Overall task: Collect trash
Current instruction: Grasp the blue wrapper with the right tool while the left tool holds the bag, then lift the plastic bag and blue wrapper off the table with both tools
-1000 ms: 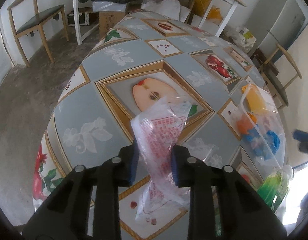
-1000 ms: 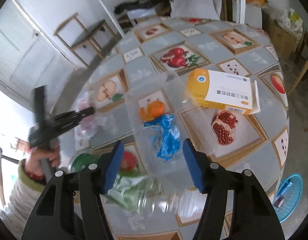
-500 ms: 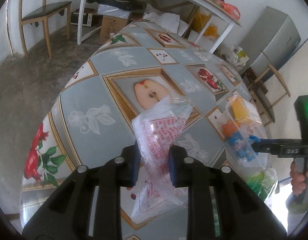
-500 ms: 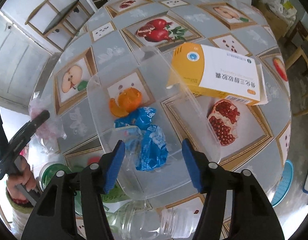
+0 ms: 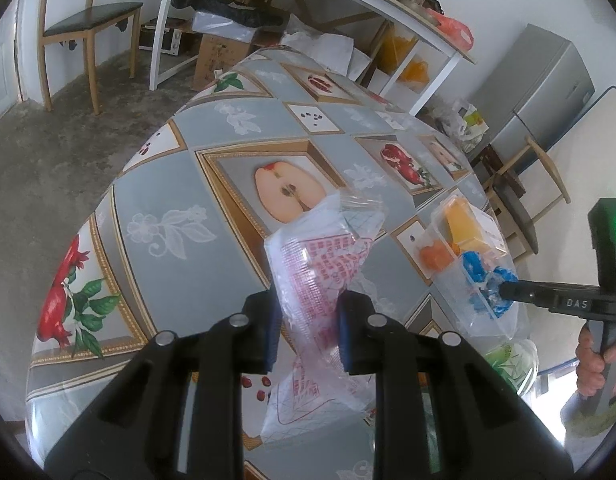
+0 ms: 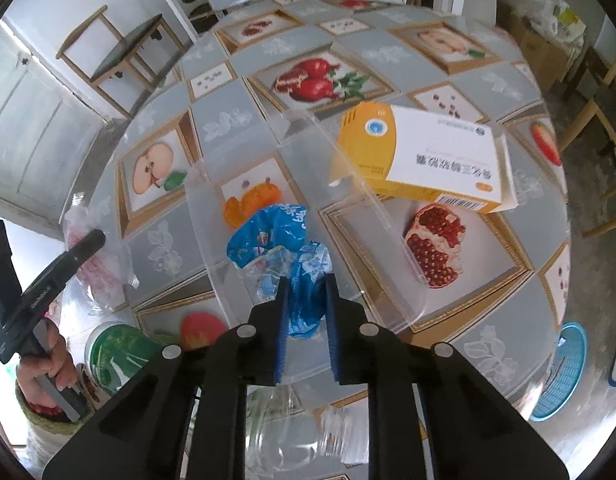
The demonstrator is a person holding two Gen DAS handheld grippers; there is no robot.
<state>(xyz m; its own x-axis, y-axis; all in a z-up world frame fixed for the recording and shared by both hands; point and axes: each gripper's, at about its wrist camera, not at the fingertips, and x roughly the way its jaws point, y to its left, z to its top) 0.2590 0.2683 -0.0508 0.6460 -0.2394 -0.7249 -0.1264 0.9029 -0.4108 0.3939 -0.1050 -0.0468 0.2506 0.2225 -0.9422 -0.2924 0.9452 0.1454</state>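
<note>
My left gripper point(image 5: 308, 324) is shut on a clear plastic bag with red print point(image 5: 320, 264), held just above the fruit-patterned tablecloth point(image 5: 167, 184). In the right wrist view, my right gripper point(image 6: 305, 300) points down into a clear plastic tray point(image 6: 392, 256). Its jaws are closing, and the pads press a crumpled blue wrapper point(image 6: 267, 236) between them. An orange peel point(image 6: 253, 204) lies in the tray beyond the wrapper. A yellow and white medicine box point(image 6: 424, 160) leans on the tray's far rim. The left wrist view shows the right gripper point(image 5: 504, 288) at the blue wrapper point(image 5: 474, 268).
A clear plastic bottle point(image 6: 299, 432) lies near the table's front edge, with a green-labelled container point(image 6: 115, 352) to its left. A blue basket point(image 6: 564, 372) stands on the floor at the right. Wooden chairs point(image 5: 87, 20) and a white shelf unit point(image 5: 348, 12) surround the table.
My right gripper has dropped into the tray and its wide-open jaws have closed on the blue wrapper. The left gripper keeps its hold on the printed bag and has shifted a little.
</note>
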